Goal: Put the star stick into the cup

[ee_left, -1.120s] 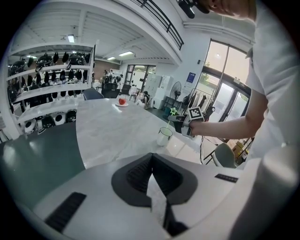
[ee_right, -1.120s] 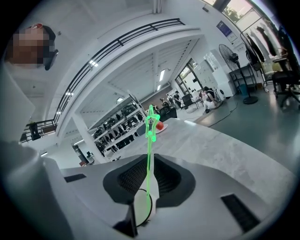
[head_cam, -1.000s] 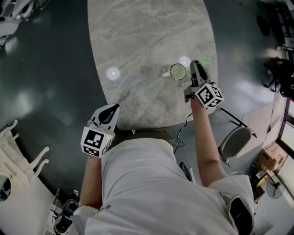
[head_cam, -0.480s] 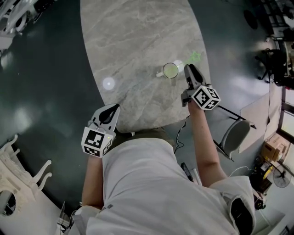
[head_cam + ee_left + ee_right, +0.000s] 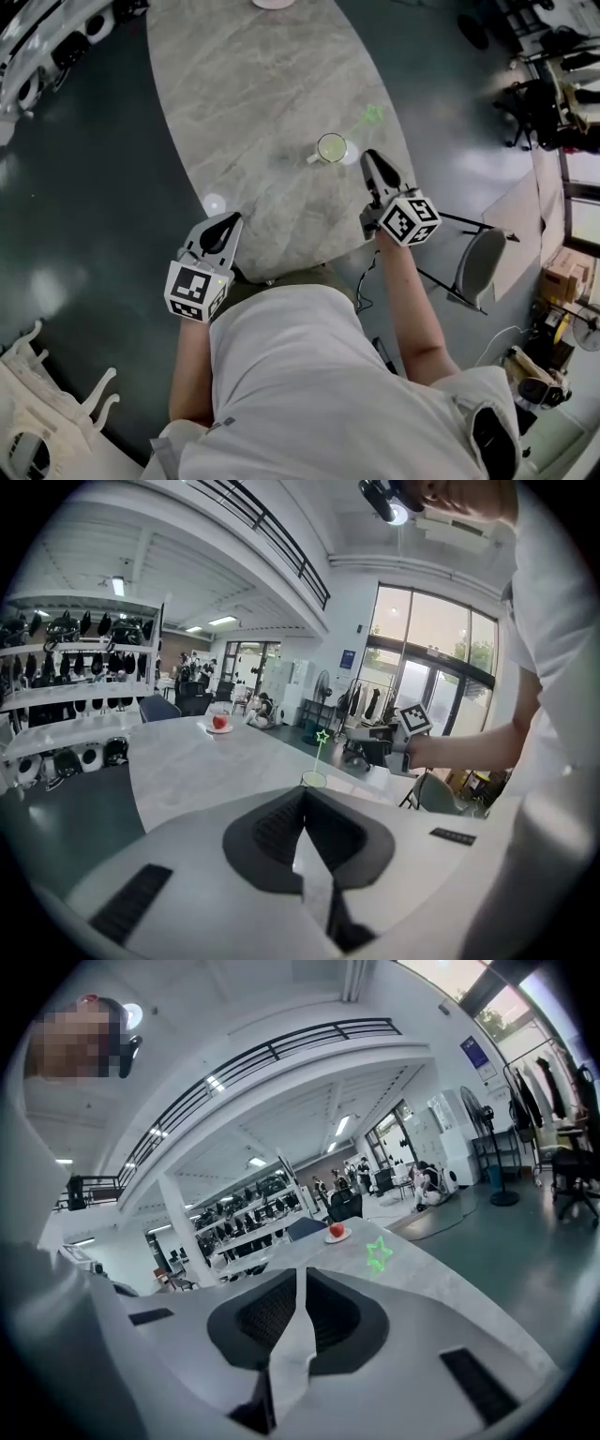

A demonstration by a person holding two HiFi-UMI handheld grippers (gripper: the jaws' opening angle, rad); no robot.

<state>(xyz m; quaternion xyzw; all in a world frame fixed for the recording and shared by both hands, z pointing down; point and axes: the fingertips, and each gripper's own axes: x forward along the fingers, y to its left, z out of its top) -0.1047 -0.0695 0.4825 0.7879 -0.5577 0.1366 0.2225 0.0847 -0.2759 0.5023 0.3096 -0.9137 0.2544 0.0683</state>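
**Star stick in cup; both grippers empty**

Head view: an oval marble worktop (image 5: 253,94). The cup (image 5: 331,147) stands near its right edge, with the handle at near left. The star stick (image 5: 366,120) sits in the cup and leans out toward the far right. Its green star is at the top, clear of the rim.

The right gripper (image 5: 370,161) is just near-right of the cup, apart from it, and points toward the far side. Its jaws have just been closing. In the right gripper view the tips meet and nothing is between them. That view shows the star ahead past the jaws, while the cup is hidden behind the gripper body.

The left gripper (image 5: 227,223) is at the near-left edge of the worktop, well apart from the cup. Its jaws are pressed together and hold nothing. In the left gripper view the cup and stick stand ahead across the worktop, and the right gripper is to their right.

A plate with a red fruit (image 5: 219,722) sits at the far end of the worktop. A chair (image 5: 480,264) stands on the floor to the right of the worktop.
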